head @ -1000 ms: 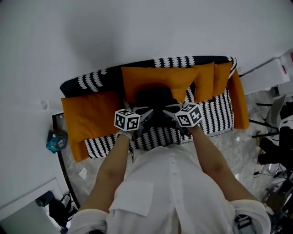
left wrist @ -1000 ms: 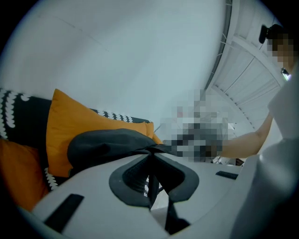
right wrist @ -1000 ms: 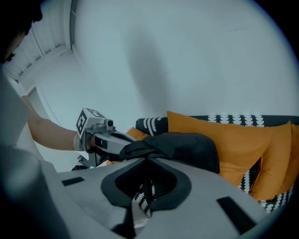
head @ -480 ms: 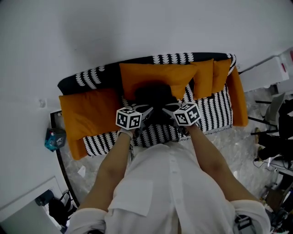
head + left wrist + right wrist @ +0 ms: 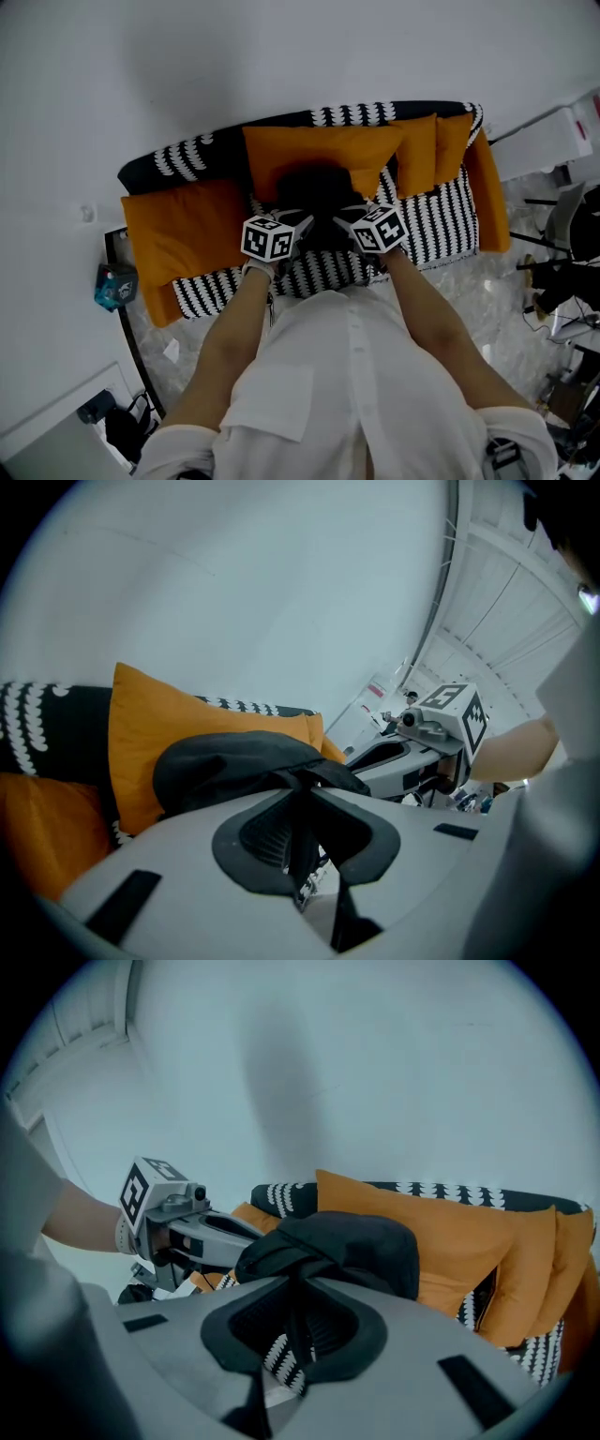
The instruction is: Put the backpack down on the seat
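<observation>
The black backpack stands on the striped sofa seat, leaning on an orange cushion. My left gripper holds one black strap at the pack's left side. My right gripper holds the other strap at its right. In the left gripper view the strap runs down between the jaws of the left gripper, below the backpack. The right gripper view shows the same for the right gripper and the backpack. Both pairs of jaws are opening, each with the strap between them.
Another orange cushion lies at the sofa's left, more stand at its right end. A dark side table with a blue object is left of the sofa. A white cabinet and dark clutter are on the right.
Both grippers have shifted slightly toward the sofa back and a little closer together, with the backpack between them.
</observation>
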Demonstrator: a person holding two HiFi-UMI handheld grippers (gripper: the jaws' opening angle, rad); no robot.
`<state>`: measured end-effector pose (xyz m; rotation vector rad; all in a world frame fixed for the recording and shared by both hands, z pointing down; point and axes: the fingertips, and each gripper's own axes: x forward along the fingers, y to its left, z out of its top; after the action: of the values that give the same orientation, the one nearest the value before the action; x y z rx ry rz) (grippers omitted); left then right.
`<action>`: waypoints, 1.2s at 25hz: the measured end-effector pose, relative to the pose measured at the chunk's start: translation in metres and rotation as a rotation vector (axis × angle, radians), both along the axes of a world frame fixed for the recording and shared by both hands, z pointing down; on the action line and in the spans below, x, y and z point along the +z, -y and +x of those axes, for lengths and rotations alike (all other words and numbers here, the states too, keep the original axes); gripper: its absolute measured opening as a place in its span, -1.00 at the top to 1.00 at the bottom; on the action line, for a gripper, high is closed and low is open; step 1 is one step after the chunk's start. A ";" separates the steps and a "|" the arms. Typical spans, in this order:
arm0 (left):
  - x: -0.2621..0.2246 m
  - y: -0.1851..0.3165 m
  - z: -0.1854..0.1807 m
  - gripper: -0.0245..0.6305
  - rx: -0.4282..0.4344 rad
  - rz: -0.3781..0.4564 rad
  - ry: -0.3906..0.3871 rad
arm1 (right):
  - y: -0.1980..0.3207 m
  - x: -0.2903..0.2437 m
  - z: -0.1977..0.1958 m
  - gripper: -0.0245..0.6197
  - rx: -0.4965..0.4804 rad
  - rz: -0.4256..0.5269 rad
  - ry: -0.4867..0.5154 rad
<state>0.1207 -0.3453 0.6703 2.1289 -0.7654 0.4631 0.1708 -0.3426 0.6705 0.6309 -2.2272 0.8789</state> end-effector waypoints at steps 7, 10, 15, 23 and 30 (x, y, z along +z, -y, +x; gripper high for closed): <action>-0.002 0.007 -0.004 0.57 0.018 0.092 0.148 | 0.008 0.006 0.006 0.65 -0.030 0.089 -0.171; -0.014 0.015 -0.009 0.57 -0.049 0.119 0.112 | 0.015 -0.001 0.012 0.62 0.008 0.127 -0.182; -0.033 0.021 -0.015 0.57 -0.085 0.161 0.069 | 0.029 -0.036 0.019 0.63 0.092 0.206 -0.112; -0.108 0.022 -0.035 0.59 -0.142 0.301 -0.102 | 0.037 -0.121 0.032 0.70 0.170 0.358 0.074; -0.182 0.013 -0.058 0.69 -0.186 0.449 -0.203 | 0.025 -0.178 0.049 0.83 0.248 0.458 0.221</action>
<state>0.0629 -0.3582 0.4879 2.4348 -1.0077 -0.0327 0.2199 -0.3677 0.4925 1.0858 -2.6165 0.5711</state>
